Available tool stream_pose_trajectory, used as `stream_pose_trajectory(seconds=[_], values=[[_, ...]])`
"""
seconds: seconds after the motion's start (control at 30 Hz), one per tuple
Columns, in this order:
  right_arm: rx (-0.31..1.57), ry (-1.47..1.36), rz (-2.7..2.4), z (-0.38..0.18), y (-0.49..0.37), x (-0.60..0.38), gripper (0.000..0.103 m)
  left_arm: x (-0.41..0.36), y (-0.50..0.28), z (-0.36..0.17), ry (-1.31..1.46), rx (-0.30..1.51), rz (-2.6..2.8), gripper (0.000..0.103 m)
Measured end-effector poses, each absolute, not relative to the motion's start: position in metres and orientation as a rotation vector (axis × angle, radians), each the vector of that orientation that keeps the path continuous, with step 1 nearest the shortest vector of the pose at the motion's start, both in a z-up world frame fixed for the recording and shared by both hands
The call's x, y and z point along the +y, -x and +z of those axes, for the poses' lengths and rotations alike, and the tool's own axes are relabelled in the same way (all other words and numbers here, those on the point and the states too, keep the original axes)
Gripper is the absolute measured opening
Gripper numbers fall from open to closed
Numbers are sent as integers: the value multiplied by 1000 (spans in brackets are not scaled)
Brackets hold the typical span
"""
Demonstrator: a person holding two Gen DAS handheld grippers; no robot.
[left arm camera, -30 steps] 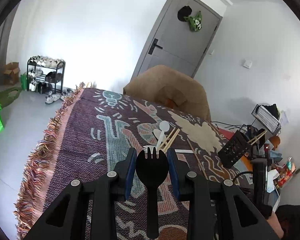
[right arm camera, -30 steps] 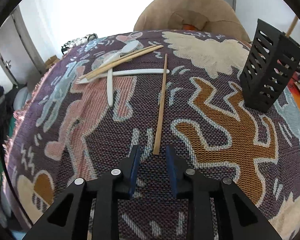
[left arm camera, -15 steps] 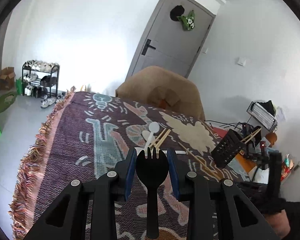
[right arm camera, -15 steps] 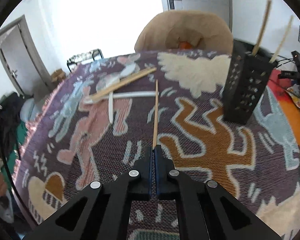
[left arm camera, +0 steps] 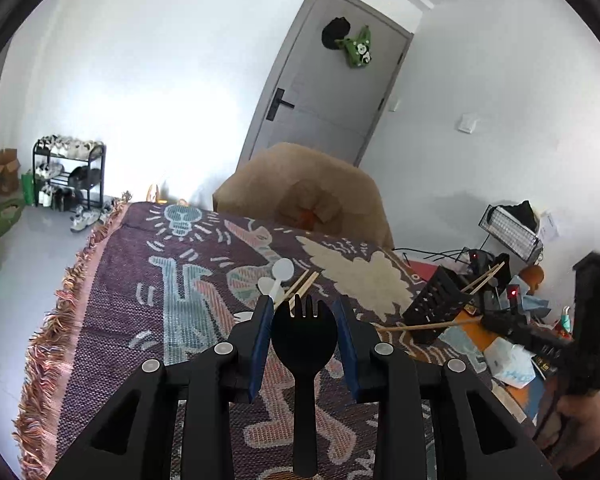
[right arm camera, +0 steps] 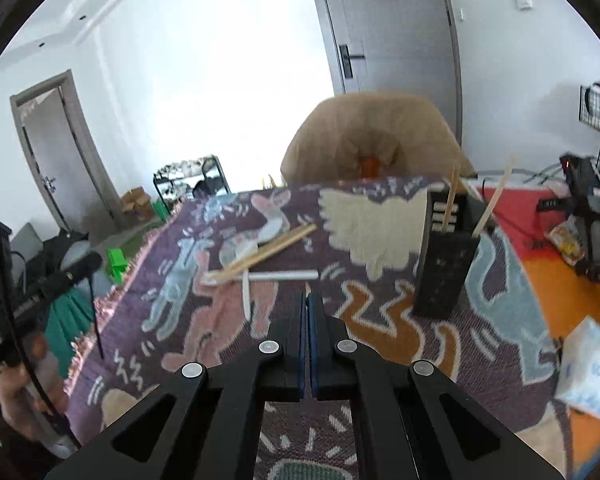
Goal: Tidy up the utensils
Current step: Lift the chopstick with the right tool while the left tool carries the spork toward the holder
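My left gripper (left arm camera: 304,332) is shut on a black spork (left arm camera: 303,344), head up, held above the patterned cloth (left arm camera: 140,320). My right gripper (right arm camera: 309,299) is shut on a wooden chopstick (right arm camera: 308,289); only its tip shows past the pads. In the left wrist view that chopstick (left arm camera: 428,325) hangs level in front of the black slotted holder (left arm camera: 436,304). The holder (right arm camera: 444,268) stands upright right of my right gripper, with two chopsticks (right arm camera: 450,196) in it. A chopstick pair (right arm camera: 268,250), a white knife (right arm camera: 280,276) and white spoons (left arm camera: 278,276) lie on the cloth.
A brown padded chair (left arm camera: 300,188) stands at the table's far edge. A tissue pack (right arm camera: 592,368) and cluttered gear (left arm camera: 512,236) sit to the right. A person's hand (left arm camera: 580,432) holds the right gripper. The fringed cloth edge (left arm camera: 60,312) runs down the left.
My right gripper shut on the chopstick lying on the cloth and lifted it clear, tilting upward. My left gripper kept hold of the spork and shifted slightly.
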State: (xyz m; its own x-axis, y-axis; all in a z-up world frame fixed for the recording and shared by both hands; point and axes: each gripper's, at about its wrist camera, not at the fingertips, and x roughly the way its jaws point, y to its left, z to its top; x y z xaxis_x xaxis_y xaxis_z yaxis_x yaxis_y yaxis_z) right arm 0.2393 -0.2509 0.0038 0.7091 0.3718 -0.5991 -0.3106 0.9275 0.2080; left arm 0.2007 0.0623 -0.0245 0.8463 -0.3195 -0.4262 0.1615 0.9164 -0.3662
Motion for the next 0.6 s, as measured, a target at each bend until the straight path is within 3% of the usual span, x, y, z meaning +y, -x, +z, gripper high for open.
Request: stream_pose_trajectory(seconds=[0.6], values=[[620, -3, 353, 46, -244, -251, 2, 58, -205, -17, 352, 467, -279, 32]])
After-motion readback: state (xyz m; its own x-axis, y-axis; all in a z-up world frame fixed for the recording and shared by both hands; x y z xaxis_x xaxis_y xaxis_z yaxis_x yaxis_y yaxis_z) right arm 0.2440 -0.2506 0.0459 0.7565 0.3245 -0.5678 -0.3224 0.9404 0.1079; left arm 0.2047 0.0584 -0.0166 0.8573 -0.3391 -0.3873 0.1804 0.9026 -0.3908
